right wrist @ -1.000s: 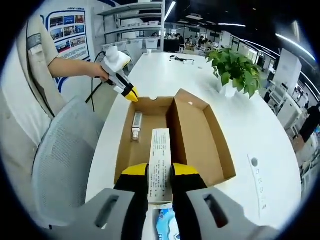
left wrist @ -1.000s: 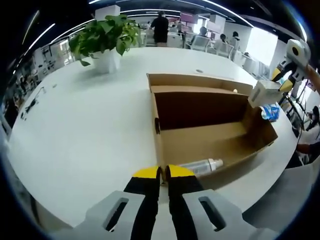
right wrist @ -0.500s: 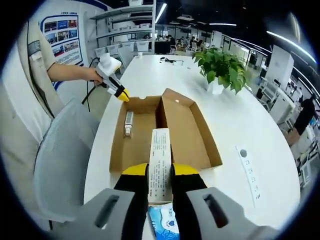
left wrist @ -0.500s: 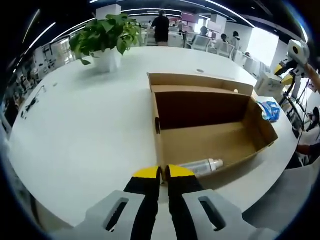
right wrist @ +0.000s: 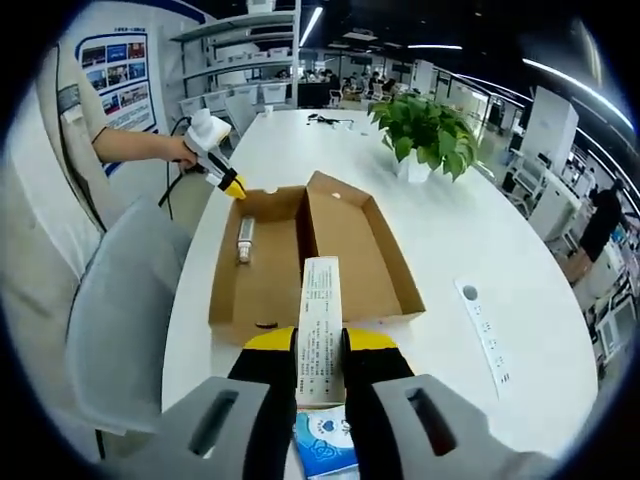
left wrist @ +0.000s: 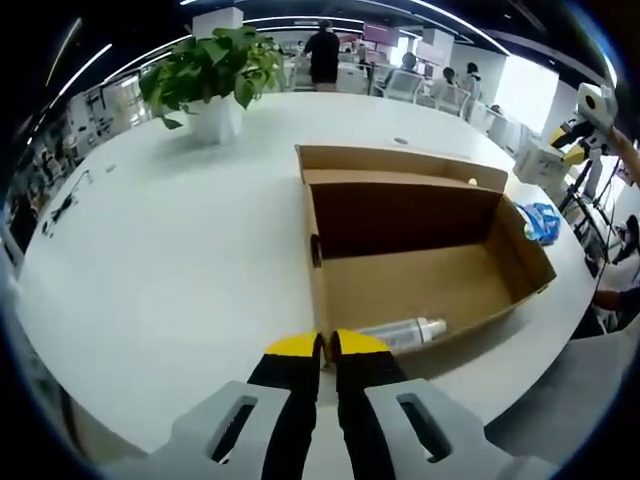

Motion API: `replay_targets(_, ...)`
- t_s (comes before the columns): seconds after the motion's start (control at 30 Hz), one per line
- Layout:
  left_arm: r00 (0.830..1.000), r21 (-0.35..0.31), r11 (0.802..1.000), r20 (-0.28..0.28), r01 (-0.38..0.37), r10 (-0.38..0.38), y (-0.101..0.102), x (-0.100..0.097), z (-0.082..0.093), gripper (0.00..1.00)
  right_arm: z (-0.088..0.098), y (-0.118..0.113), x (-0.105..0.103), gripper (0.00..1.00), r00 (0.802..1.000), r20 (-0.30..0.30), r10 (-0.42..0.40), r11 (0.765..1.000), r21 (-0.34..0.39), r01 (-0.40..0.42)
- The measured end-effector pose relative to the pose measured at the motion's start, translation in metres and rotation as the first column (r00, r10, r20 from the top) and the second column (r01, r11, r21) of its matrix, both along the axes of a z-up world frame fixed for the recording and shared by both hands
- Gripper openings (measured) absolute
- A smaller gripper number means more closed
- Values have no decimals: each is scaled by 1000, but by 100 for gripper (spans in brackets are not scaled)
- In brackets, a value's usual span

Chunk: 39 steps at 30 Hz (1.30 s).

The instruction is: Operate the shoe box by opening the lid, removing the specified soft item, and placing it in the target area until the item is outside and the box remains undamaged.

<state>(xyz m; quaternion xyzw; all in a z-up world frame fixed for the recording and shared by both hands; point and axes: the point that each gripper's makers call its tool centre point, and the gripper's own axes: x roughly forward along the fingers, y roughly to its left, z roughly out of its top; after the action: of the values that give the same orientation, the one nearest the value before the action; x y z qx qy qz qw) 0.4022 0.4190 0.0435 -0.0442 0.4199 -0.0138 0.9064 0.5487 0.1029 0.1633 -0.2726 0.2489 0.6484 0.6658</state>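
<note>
The open brown shoe box (left wrist: 420,270) lies on the white table with its lid folded back. A clear bottle (left wrist: 402,331) rests along its near wall. My left gripper (left wrist: 322,346) is shut and empty, just outside that wall. In the right gripper view the same box (right wrist: 300,250) and bottle (right wrist: 244,238) lie ahead, and a hand holds the left gripper (right wrist: 234,187) at the box's far corner. My right gripper (right wrist: 320,340) is shut on a narrow white printed carton (right wrist: 320,300), held above a blue soft pack (right wrist: 325,442) on the table. From the left gripper view the carton (left wrist: 540,160) hangs beyond the box's far end, near the blue pack (left wrist: 540,220).
A potted plant (left wrist: 210,70) stands at the table's far side, with the same plant (right wrist: 425,125) beyond the box in the right gripper view. A white power strip (right wrist: 485,330) lies right of the box. A grey chair (right wrist: 120,320) and the person's sleeve stand at the table's left edge.
My right gripper has drawn back from the box with the white carton, now past the box's end and above the blue pack. The left gripper and the box have not moved.
</note>
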Motion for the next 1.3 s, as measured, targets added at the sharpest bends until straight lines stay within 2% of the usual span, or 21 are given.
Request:
replay_targets(0.13, 1000, 1, 1000, -4, 0, 0, 1, 0, 0, 2, 2, -7, 7, 14, 1000, 5, -17, 1000, 1, 17)
replay_targets(0.5, 1000, -2, 1000, 0, -5, 5, 4, 2, -3, 2, -9, -28, 27, 14, 999, 12, -52, 998, -35, 52)
replay_targets(1.3, 1000, -12, 1000, -5, -24, 23, 7, 4, -6, 2, -47, -85, 72, 14, 991, 39, -130, 982, -130, 134)
